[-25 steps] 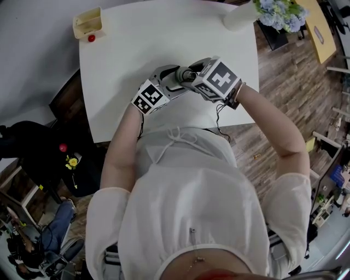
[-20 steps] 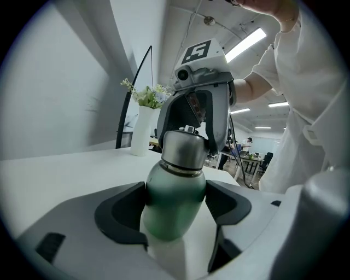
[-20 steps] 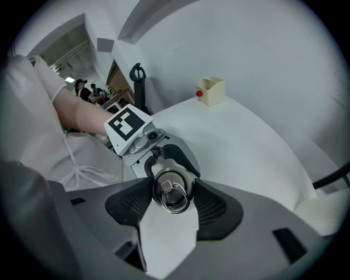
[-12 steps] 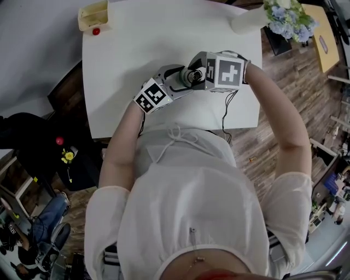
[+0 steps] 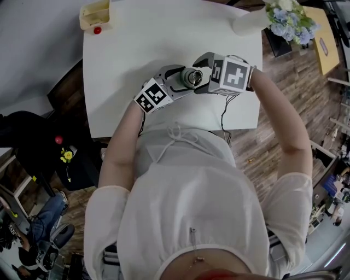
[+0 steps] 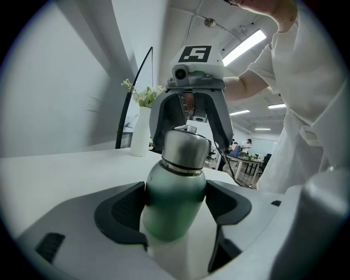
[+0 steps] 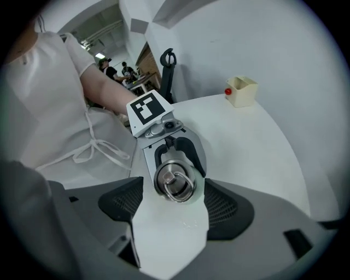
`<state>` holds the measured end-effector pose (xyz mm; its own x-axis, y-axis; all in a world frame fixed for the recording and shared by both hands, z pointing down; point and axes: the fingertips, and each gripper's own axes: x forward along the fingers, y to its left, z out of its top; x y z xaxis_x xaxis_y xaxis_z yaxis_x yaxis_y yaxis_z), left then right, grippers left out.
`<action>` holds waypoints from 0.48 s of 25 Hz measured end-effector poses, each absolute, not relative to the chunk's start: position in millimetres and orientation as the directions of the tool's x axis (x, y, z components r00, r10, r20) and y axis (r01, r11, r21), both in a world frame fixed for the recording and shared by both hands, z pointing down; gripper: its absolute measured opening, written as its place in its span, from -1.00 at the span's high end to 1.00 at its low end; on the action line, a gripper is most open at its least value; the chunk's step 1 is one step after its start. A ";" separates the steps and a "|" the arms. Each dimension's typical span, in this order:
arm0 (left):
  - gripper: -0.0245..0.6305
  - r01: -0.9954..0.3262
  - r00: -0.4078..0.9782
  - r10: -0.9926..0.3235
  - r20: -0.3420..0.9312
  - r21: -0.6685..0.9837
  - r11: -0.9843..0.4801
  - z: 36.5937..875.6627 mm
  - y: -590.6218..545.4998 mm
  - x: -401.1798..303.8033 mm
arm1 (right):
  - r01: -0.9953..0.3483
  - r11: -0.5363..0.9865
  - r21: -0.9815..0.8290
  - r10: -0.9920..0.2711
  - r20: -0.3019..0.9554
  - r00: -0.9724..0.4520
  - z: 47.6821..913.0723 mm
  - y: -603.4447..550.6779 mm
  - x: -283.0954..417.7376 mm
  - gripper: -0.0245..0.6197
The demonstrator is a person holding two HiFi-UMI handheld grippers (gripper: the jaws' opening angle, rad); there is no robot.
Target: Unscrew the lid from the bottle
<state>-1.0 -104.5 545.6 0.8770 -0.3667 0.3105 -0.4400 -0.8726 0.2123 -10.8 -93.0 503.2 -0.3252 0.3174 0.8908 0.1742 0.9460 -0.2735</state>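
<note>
Two grippers meet at one bottle near the front edge of the white desk. The left gripper is clamped on the bottle's green body, with both dark pads pressing its sides. The bottle stands roughly upright with its steel lid on top; I cannot tell whether its base rests on the desk.

The right gripper points steeply down at the lid. Its jaws have just been opening and now stand wide, with the lid between them and neither pad pressing on it. A small wire ring lies on the lid's top.

The only print in view is the black-and-white square marker on each gripper's cube: the right one's faces the left gripper view, and the left one's faces the right gripper view. Neither spells a readable word.

At the desk's far corners, well apart from the bottle, stand a cream box with a red ball beside it and a white vase of pale flowers.
</note>
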 end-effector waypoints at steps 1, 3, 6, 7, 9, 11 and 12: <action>-0.16 -0.439 0.879 -0.367 0.306 0.214 -0.873 545.2 -104.8 -0.8 | 0.136 0.951 -0.276 0.306 0.890 -0.339 503.8 -93.4 -7.8 -0.22; -0.16 -0.438 0.881 -0.368 0.298 0.218 -0.872 544.8 -105.2 -0.4 | 0.026 0.964 -0.266 0.256 0.893 -0.369 504.0 -95.6 -3.6 -0.22; -0.17 -0.441 0.878 -0.366 0.309 0.224 -0.869 546.9 -104.1 -1.1 | -0.191 0.955 -0.228 0.138 0.909 -0.392 506.8 -101.3 1.0 -0.09; -0.17 -0.442 0.877 -0.365 0.311 0.226 -0.868 547.1 -103.9 -1.1 | -0.255 0.939 -0.232 0.116 0.908 -0.402 507.4 -101.1 1.3 -0.09; -0.17 -0.441 0.879 -0.366 0.307 0.227 -0.868 546.5 -104.3 -0.9 | -0.367 0.890 -0.269 0.091 0.896 -0.435 506.6 -99.0 -1.9 -0.09; -0.17 -0.439 0.881 -0.367 0.299 0.226 -0.869 544.7 -105.0 -0.7 | -0.458 0.837 -0.301 0.058 0.880 -0.471 503.7 -100.1 -8.0 -0.09; -0.17 -0.440 0.881 -0.368 0.297 0.227 -0.869 543.9 -105.1 -0.7 | -0.494 0.814 -0.305 0.035 0.875 -0.483 502.0 -101.9 -10.7 -0.09</action>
